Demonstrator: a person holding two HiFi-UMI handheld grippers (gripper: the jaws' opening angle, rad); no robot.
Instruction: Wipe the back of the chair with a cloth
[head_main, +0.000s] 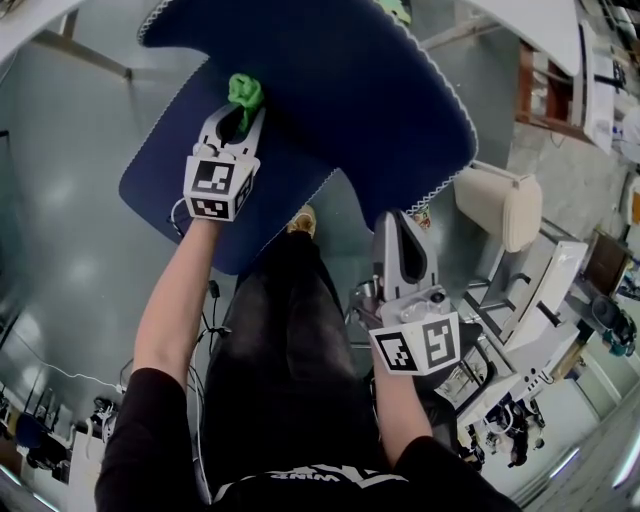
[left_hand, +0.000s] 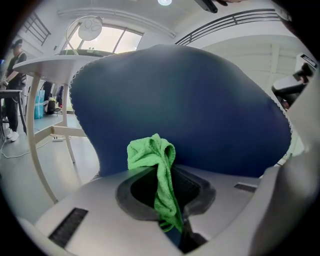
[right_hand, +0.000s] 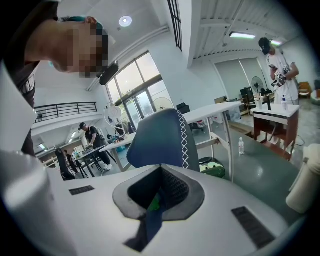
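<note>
A dark blue fabric chair back (head_main: 330, 80) with a white zigzag-stitched rim serves as the landmark here. The left gripper (head_main: 238, 122) has its jaws clamped on a crumpled bright green cloth (head_main: 244, 92), whose bunched end rests against the chair back's fabric near its lower middle. At the chair back's lower right edge is the right gripper (head_main: 400, 225). Its jaws are drawn together to a thin slit showing only a strip of blue and a fleck of green, and whether they nip the rim I cannot tell.

Left of the chair back, the grey glossy floor (head_main: 60, 230) lies open. To its right, a beige padded cushion (head_main: 500, 205) and white furniture crowd close.

Each gripper carries a cube with black-and-white square markers (head_main: 218, 188). White lettering on the person's black shirt (head_main: 315, 474) is too distorted to read.
</note>
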